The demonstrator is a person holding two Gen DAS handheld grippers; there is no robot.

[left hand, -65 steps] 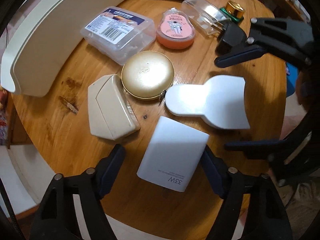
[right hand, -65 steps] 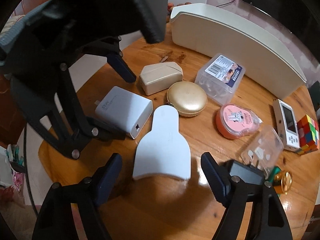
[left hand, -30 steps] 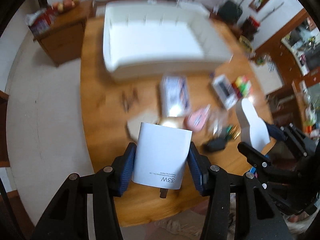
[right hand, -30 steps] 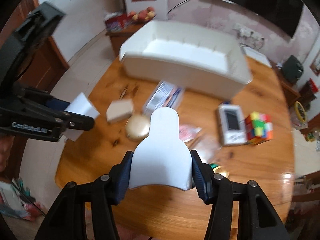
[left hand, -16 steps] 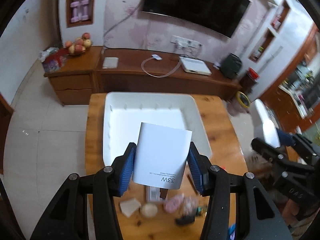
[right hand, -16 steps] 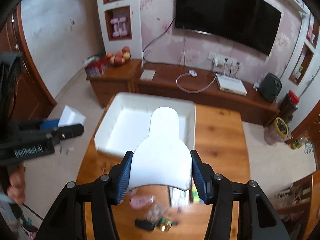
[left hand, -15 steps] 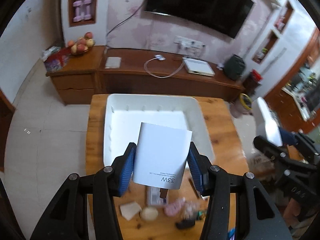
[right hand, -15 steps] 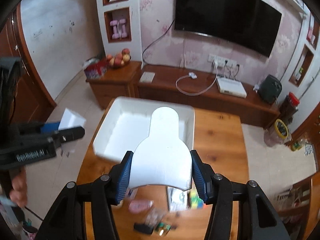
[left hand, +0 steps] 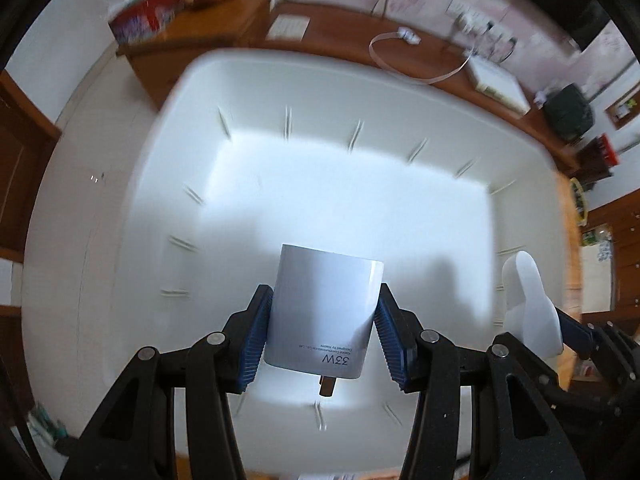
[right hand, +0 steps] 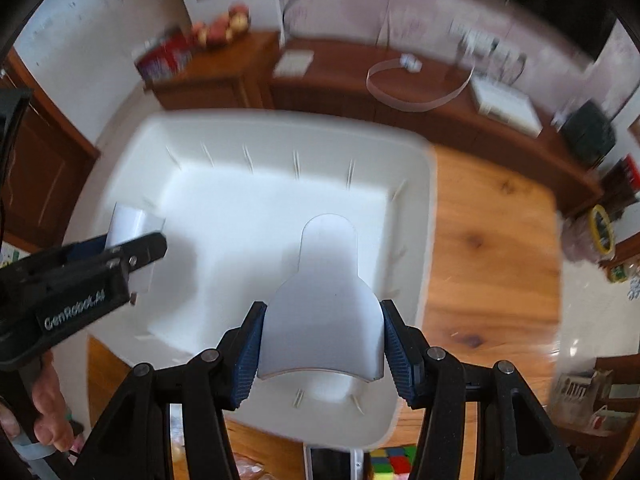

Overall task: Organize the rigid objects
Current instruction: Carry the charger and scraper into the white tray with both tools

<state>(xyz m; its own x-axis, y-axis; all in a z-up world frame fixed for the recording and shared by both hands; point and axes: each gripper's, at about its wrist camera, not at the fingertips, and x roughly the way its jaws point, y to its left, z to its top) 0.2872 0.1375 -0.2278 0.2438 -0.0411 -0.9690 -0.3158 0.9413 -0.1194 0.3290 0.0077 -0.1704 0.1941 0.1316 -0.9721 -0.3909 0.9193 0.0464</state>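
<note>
My left gripper (left hand: 322,332) grips a charger (left hand: 322,312), my right gripper (right hand: 322,348) a scraper (right hand: 324,304); I'd lower both into the white tub (right hand: 416,280) before opening the jaws.

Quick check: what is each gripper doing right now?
Left gripper: shut on the white charger, over the bin.
Right gripper: shut on the white flat piece.

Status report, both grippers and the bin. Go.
Left gripper shut on white 33W charger, over the white bin. Right gripper shut on white flat bottle-shaped piece, also over it. Bin interior bare; nothing in the way.
</note>
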